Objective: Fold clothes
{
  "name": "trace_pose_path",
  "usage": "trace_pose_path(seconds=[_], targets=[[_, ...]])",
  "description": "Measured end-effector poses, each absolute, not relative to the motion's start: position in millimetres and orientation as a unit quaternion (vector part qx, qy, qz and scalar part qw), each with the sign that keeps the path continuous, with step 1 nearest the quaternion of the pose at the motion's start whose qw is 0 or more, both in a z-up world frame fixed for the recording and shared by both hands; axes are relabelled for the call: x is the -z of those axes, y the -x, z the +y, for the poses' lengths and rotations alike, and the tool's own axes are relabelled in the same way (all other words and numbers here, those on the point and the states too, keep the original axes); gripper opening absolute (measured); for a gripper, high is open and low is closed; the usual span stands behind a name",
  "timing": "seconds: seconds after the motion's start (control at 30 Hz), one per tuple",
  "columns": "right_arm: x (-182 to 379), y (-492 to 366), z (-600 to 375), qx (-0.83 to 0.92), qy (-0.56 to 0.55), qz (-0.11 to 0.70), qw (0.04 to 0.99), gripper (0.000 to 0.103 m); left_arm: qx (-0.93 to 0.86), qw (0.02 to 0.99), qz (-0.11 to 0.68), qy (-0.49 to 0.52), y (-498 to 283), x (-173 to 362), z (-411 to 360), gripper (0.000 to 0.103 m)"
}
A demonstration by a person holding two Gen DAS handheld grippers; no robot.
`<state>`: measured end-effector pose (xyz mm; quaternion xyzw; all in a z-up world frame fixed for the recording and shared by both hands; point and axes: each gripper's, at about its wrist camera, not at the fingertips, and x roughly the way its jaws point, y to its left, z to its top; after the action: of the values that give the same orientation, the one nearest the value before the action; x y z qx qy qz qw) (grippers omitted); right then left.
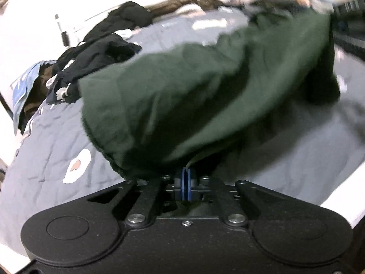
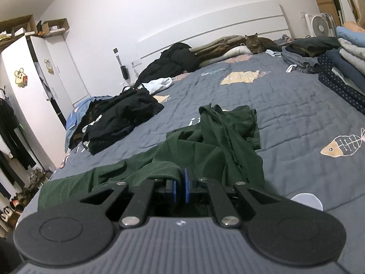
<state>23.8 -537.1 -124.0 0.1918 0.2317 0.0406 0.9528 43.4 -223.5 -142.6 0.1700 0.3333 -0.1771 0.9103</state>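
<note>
Pinching the green garment (image 1: 205, 96) w/ both claws, prob. to lift and spread it flat before the first fold. Left claw (image 1: 186, 180): blue pads pressed together on a bunch of the cloth, which balloons up and blurs toward 12–1 o'clock, so it looks raised off the bed (image 1: 52, 141) on that side. Right claw (image 2: 180, 183): pads nearly together, nipping a ribbed edge that curls in from 10 o'clock; the rest of the garment (image 2: 205, 141) lies crumpled on the quilt toward 12 o'clock, one strip trailing to 8 o'clock. Two grips well apart on the cloth make sense: tension btwn them would pull creases out.

Left view only: cloth in the air, close up, hiding most of the bed. Right view only: the wider room, i.e. dark clothes pile (image 2: 118, 118) at 10 o'clock, stack of folded items (image 2: 344, 68) at 2 o'clock, cat (image 2: 255, 42) near the headboard at 1 o'clock, wardrobe (image 2: 34, 86) at 9 o'clock.
</note>
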Motion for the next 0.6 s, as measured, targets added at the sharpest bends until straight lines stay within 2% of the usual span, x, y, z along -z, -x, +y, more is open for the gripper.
trace_pose_path(seconds=[0.4, 0.6], targets=[[80, -7, -536, -0.055, -0.188, 0.191, 0.962, 0.007, 0.197, 0.955, 0.218, -0.045, -63, -11, -183, 0.002], [89, -7, -523, -0.044, -0.125, 0.213, 0.968, 0.008, 0.214, 0.956, 0.198, -0.026, -60, -44, -181, 0.002]])
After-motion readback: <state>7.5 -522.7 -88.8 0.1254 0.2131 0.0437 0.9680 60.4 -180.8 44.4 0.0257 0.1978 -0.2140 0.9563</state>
